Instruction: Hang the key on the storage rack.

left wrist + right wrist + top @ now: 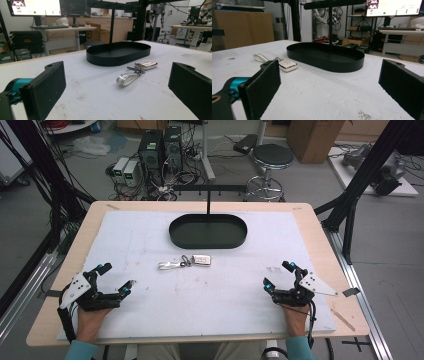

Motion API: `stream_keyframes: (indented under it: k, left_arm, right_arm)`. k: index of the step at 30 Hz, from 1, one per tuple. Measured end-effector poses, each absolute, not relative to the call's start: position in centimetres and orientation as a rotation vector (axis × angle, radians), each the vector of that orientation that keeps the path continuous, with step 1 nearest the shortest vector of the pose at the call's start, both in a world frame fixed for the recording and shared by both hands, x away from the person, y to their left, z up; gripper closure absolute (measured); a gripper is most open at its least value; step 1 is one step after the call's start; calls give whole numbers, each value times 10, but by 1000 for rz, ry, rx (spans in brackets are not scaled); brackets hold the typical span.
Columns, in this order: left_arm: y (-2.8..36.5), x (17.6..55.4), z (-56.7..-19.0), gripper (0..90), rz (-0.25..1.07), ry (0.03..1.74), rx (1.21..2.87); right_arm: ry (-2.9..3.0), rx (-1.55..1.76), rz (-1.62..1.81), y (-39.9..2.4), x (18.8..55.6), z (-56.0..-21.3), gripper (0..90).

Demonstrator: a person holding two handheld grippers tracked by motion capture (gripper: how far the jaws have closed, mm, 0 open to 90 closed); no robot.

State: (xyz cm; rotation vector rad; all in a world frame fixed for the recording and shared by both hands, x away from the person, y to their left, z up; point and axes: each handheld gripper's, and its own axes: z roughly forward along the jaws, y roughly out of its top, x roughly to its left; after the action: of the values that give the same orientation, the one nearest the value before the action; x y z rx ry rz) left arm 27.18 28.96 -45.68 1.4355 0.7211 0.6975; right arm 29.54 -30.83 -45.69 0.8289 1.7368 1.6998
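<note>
on the table (pixel 310 227), high view: white mat (pixel 210 295) covering most of the wooden top. black oval tray (pixel 208 231) at the far middle of the mat, with a thin black post (pixel 208 202) rising from its far side to a crossbar. key fob (pixel 201 259) lying flat just in front of the tray, joined by a small metal ring to a white strap (pixel 169 265) that extends to its left; both apart from the tray. left gripper (pixel 118 277) at the near left of the mat, held in a hand (pixel 91 319), jaws spread wide, nothing between them. right gripper (pixel 278 274) at the near right, held in the other hand (pixel 296 316), jaws likewise spread and empty. both grippers well apart from the key fob. beyond the table: round stool (pixel 271 157), computer towers (pixel 161 147), cables on the floor.

left gripper view: two black jaws rising at the bottom corners, wide apart, with bare mat (pixel 105 100) between. key fob (pixel 146 64) and white strap (pixel 126 78) lying ahead, right of centre, strap nearer the camera. tray (pixel 117 53) behind them, post (pixel 112 25) standing at its back. monitor (pixel 35 7) on a desk in the background.

right gripper view: two black jaws at the bottom corners, wide apart, holding nothing. key fob (pixel 287 64) ahead at left, partly behind the left jaw, strap (pixel 260 58) beyond it. tray (pixel 325 57) centre, post (pixel 330 25) upright behind.
</note>
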Motion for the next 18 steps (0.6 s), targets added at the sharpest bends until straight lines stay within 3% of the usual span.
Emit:
stream_keyframes:
  k: [8,18]
  left_arm:
    - [294,280,-448,17,625,731,1475]
    - [282,305,-414,17,527,681,1714]
  right_arm:
    - [1736,827,1694,-308,295,-457,35]
    - [1736,825,1689,-307,295,-457,35]
